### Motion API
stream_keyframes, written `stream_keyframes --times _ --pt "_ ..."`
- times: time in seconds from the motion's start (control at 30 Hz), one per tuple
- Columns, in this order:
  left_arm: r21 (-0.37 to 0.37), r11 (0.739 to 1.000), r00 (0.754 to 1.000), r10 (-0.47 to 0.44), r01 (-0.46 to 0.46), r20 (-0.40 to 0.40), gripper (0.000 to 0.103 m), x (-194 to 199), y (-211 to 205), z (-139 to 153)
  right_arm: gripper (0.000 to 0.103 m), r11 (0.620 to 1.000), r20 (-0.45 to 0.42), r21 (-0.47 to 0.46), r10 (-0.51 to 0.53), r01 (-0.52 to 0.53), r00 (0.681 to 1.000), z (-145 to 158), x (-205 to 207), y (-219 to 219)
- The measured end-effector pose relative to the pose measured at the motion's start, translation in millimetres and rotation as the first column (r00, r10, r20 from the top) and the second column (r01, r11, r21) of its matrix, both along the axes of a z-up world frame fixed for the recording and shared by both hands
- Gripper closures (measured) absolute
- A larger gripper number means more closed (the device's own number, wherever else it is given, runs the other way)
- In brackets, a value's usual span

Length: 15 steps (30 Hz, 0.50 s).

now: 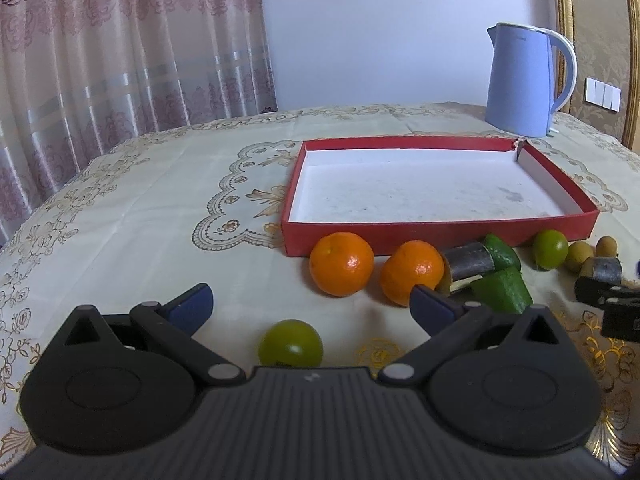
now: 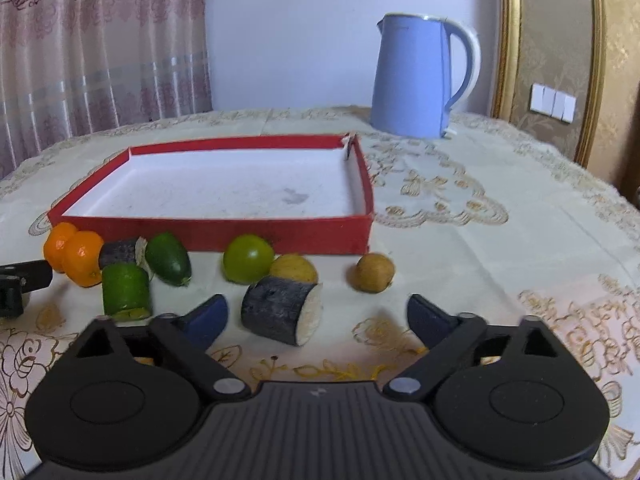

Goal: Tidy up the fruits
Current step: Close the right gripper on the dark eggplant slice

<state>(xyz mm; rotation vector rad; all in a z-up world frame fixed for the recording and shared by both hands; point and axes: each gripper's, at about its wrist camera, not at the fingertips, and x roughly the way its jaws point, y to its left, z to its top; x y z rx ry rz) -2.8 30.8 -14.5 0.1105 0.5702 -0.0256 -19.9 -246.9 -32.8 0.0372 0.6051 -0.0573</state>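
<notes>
A red box (image 1: 440, 236) with a white floor stands empty in mid-table. In front of it lie two oranges (image 1: 342, 264), a dark cut piece (image 1: 468, 266), green pieces (image 1: 504, 290) and a lime (image 1: 550, 249). My left gripper (image 1: 312, 306) is open, and a green lime (image 1: 291, 343) sits on the cloth between its fingers, untouched. My right gripper (image 2: 318, 316) is open around a dark cut piece (image 2: 282, 312), with a gap on each side. Beyond that piece lie a lime (image 2: 248, 258) and two yellowish fruits (image 2: 374, 272).
A blue kettle (image 2: 412, 80) stands behind the box (image 2: 224, 232) at the back right. A cut green cylinder (image 2: 126, 292) and a green oval fruit (image 2: 168, 258) lie left of the right gripper. The patterned tablecloth (image 2: 500, 200) runs out to the round table's edge. Curtains hang at the left.
</notes>
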Motion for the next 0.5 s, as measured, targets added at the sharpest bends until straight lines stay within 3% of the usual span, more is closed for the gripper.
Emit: stream_keyframes --times 0.03,0.17,0.37,0.5 --pt "0.001 1.0 1.0 -0.001 0.001 -0.001 0.0 -0.2 -0.2 -0.4 0.025 1.0 -0.015 0.004 0.004 -0.004 1.0 -1.9 1.8 0.6" --pt "-0.001 1.0 1.0 -0.003 0.003 -0.006 0.0 0.8 -0.8 -2.0 0.034 1.0 -0.016 0.003 -0.003 0.003 1.0 -5.2 2.7 2.0" --pt "-0.006 1.0 1.0 -0.001 0.001 -0.008 0.0 1.3 -0.5 -3.0 0.061 1.0 -0.013 0.007 0.002 -0.002 1.0 -5.4 3.2 4.3" --pt "-0.012 1.0 1.0 -0.001 0.001 -0.008 0.0 1.9 1.6 -3.8 0.063 1.0 -0.005 0.007 0.002 -0.002 1.0 -6.1 1.7 5.4"
